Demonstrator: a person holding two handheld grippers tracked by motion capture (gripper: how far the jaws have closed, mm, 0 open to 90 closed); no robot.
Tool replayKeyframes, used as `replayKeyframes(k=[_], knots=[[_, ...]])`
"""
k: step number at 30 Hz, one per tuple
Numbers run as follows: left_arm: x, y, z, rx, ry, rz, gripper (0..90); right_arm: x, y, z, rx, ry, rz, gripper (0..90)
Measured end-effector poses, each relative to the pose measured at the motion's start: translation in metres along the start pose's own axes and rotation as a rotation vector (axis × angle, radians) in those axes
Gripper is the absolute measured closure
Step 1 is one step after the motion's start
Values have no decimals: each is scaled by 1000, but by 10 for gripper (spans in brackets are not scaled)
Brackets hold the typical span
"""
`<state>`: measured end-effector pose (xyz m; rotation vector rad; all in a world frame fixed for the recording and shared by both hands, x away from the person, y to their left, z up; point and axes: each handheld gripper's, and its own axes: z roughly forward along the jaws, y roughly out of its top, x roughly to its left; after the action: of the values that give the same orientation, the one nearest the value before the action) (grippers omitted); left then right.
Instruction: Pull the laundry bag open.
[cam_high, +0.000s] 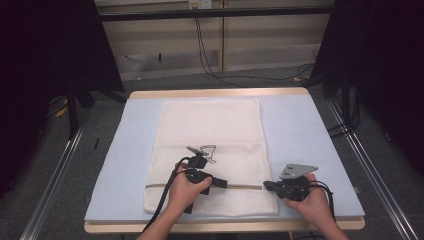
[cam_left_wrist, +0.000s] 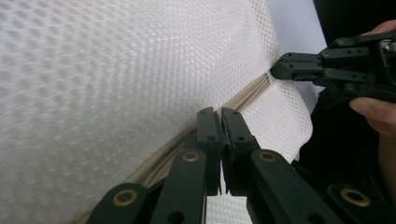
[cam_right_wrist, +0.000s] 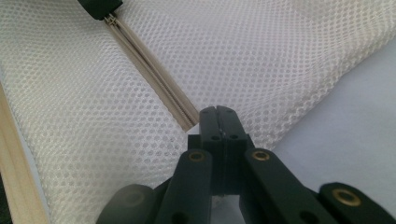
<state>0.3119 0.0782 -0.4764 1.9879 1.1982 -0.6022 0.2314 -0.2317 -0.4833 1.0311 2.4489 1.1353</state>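
On the blue surface (cam_high: 305, 135) seen in the high view, a white mesh laundry bag (cam_high: 210, 125) lies flat, its beige zipper (cam_high: 160, 186) running across its near end. We see the left gripper (cam_high: 221, 183) partway along that zipper and the right gripper (cam_high: 267, 186) at the zipper's right-hand end, at the bag's edge.

In the left gripper view, the jaws are together on the zipper line, seemingly pinching the slider, though we cannot see the slider itself. Beyond them the zipper (cam_left_wrist: 252, 91) runs on to the other gripper (cam_left_wrist: 285, 70), whose tip clamps the bag's edge.

In the right gripper view, the jaws are pressed together just past the zipper end (cam_right_wrist: 189, 122), pinching the mesh (cam_right_wrist: 280, 60) there; the teeth (cam_right_wrist: 149, 70) between this end and the far black tip look closed.

We judge the zipping or unzipping partly done, with the stretch left of the left gripper remaining. The bag lies flat and looks empty.
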Motion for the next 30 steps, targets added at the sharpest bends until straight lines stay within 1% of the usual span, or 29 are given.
replayKeyframes(k=[1, 2, 3, 5, 6, 7, 8, 12, 14, 15, 18, 19, 21, 22, 23, 24, 25, 26, 27, 30], knots=[[2, 0, -2, 2, -7, 1, 874, 0, 0, 0, 2, 1, 2, 900], [2, 0, -3, -2, -7, -10, 875, 0, 0, 0, 3, 1, 2, 900], [2, 0, -5, -8, -3, -11, 875, 0, 0, 0, 3, 0, 1, 900], [3, 0, -7, -8, -14, -8, 875, 0, 0, 0, 3, 0, 0, 900], [3, 0, -8, -3, -12, -5, 875, 0, 0, 0, 3, 1, 0, 900], [3, 0, -8, -8, -17, -10, 875, 0, 0, 0, 4, 1, 0, 900], [4, 0, -9, -2, -1, 3, 875, 0, 0, 0, 2, -1, -3, 900], [5, -1, -10, -5, -6, -6, 875, 0, 0, 0, 4, -3, -1, 900], [6, -1, -12, 0, 14, 2, 875, 0, 0, 0, 2, -1, -4, 900], [6, -1, -12, -6, -1, -12, 875, 0, 0, 0, 0, 0, -5, 900], [7, -3, -12, 0, 22, -2, 875, -1, 0, 0, -2, 8, -2, 900], [8, -3, -13, 4, 9, -8, 875, -1, 0, 0, -1, 7, -3, 900], [9, -3, -14, -1, 15, -8, 875, 0, 0, 0, 1, 6, -12, 900], [10, -3, -16, -3, 9, -15, 875, 0, -1, 0, -4, 2, -21, 900], [11, -3, -17, 1, 15, -8, 875, 1, -2, 0, -9, -3, -27, 900], [11, -3, -18, 1, 20, -10, 875, 1, -2, 0, -15, -5, -29, 900], [11, -4, -18, -6, 11, -12, 875, 1, -3, 0, -18, -1, -26, 900], [11, -4, -18, -6, 12, -13, 875, 1, -3, 0, -19, -3, -26, 900], [11, -4, -18, -12, 20, -14, 875, 1, -3, 0, -20, -4, -29, 900], [11, -4, -18, -15, 8, -28, 874, 1, -4, 0, -30, -3, -33, 900]])
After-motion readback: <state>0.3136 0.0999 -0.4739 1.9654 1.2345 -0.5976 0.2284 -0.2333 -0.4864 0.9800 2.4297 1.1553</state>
